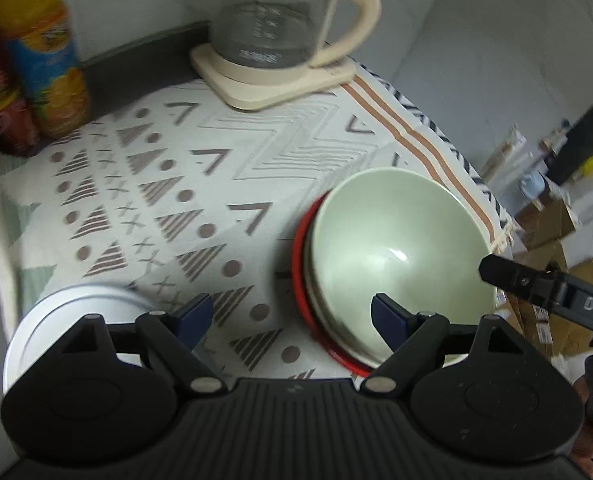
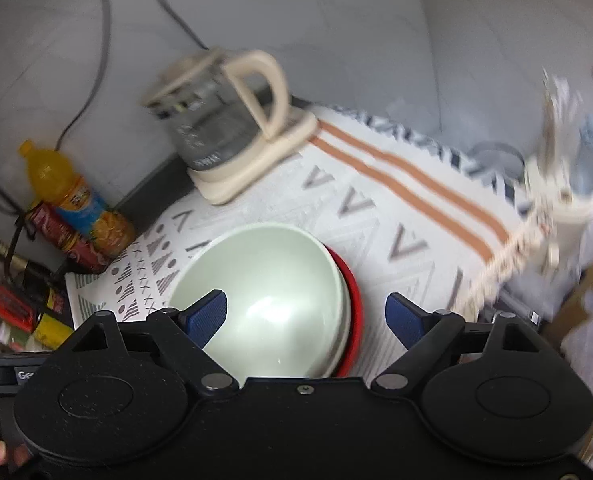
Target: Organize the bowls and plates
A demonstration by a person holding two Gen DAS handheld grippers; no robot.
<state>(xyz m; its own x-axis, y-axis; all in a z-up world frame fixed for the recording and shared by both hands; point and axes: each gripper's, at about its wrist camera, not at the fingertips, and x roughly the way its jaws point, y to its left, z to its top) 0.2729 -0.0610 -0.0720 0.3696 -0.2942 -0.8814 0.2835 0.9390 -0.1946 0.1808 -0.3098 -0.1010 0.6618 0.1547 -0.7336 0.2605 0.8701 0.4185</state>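
The left gripper (image 1: 292,316) hangs with its blue-padded fingers spread wide, gripping nothing. Just under its left finger lies a white round plate (image 1: 72,320). By its right finger sits the pale green ceramic bowl (image 1: 396,256), nested on a red-rimmed plate (image 1: 300,280) close to the patterned cloth's (image 1: 168,184) fringed edge. Bare cloth lies ahead, up to a glass kettle on a cream base (image 1: 276,40). The right gripper (image 2: 306,316) is equally wide apart and empty, straddling the bowl's rim.
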